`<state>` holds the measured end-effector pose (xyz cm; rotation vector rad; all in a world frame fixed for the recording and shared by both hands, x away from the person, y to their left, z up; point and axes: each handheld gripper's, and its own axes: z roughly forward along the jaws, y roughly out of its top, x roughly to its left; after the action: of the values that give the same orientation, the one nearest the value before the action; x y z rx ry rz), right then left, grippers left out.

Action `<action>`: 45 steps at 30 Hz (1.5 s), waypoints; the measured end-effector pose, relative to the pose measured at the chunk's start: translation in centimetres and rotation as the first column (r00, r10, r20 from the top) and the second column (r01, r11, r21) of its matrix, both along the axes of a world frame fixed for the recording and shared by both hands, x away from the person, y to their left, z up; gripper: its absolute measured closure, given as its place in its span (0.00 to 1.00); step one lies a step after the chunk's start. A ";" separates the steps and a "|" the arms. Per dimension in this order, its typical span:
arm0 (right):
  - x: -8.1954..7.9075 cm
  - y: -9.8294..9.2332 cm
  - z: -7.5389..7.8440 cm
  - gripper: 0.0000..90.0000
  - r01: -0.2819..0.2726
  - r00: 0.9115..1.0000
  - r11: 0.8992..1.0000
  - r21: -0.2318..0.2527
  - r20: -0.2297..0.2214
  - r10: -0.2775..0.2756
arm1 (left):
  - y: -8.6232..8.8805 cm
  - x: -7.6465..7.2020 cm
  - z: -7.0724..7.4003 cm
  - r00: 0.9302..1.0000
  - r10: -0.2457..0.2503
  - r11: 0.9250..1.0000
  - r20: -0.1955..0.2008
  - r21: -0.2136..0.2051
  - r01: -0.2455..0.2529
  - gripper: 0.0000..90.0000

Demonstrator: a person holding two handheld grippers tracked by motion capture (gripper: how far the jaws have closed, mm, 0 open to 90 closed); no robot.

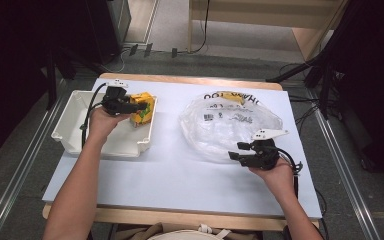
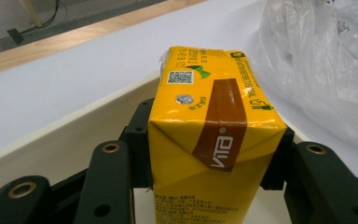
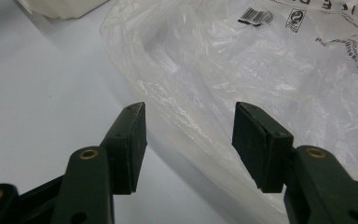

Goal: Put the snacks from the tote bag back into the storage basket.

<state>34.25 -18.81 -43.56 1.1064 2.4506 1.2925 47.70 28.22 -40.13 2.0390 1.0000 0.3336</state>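
Left gripper (image 1: 139, 106): fingers pinching yellow drink carton (image 2: 212, 135) above white bin (image 1: 75, 131), release pending | Right gripper (image 1: 236, 151): fingers spread, empty, beside plastic bag (image 1: 230, 122) right of bin

Carton (image 2: 214, 135) bottom cut off (lower edge).

Bare table (image 1: 165, 165) lies open between white bin (image 1: 70, 132) and crumpled plastic bag (image 1: 230, 125)

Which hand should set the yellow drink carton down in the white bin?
Left. The left gripper already has the yellow drink carton between its fingers, at the white bin. The right gripper is open by the plastic bag.
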 end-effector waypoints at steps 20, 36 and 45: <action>0.0 0.0 0.0 0.51 0.000 1.000 1.000 -0.001 0.000 0.000 | 0.8 -0.3 1.0 1.000 -0.016 1.000 -0.020 0.014 0.017 0.54; 0.0 0.0 0.0 0.51 -0.004 1.000 1.000 -0.001 -0.003 0.004 | -0.5 -1.0 2.8 0.999 -0.052 0.996 0.006 0.073 0.051 0.47; 0.0 0.0 0.0 0.51 -0.008 1.000 1.000 -0.002 -0.001 0.008 | 0.2 -1.8 5.1 0.999 -0.036 0.998 0.033 0.042 0.035 0.48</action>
<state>34.24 -18.77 -43.54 1.0984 2.4582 1.2920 45.89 28.43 -35.01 2.0795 0.9424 0.3718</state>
